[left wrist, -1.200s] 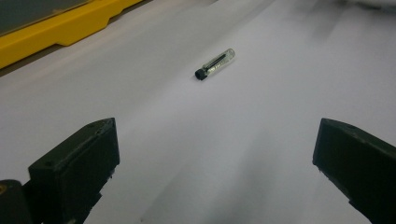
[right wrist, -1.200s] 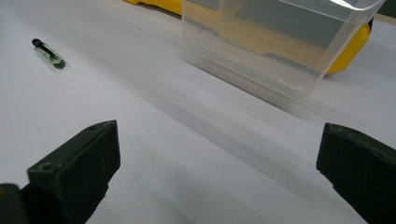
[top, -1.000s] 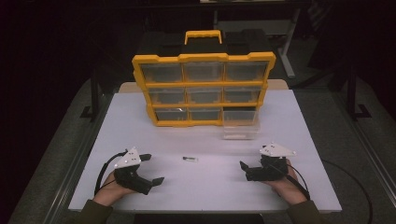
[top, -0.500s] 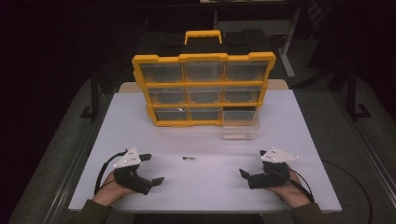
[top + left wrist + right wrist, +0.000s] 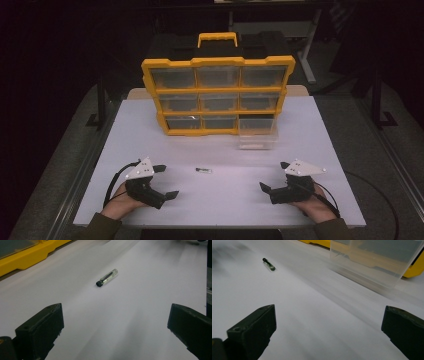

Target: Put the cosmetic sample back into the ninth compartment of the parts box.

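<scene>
Left claw: the left claw (image 5: 167, 181) rests low on the white tabletop (image 5: 215, 200) at the near left, a hand under it; its jaws stand wide apart with nothing between them.
Right claw: the right claw (image 5: 274, 176) rests at the near right of the tabletop, also on a hand, jaws spread wide and empty, pointed toward the middle.
Vial: a small clear vial (image 5: 203, 170) with a black cap lies flat on the tabletop between the two claws, a little farther from the person than they are and nearer the left one, touching neither. In the left claw's view the vial (image 5: 107, 278) lies ahead of the open jaws; in the right claw's view it (image 5: 269, 264) sits far off to the upper left.
Drawer: a clear plastic drawer (image 5: 256, 134) stands on the tabletop, pulled out from the bottom right slot of the cabinet.
Cabinet: a yellow parts organizer (image 5: 218, 95) with three rows of clear drawers stands upright at the far side, handle on top.
</scene>
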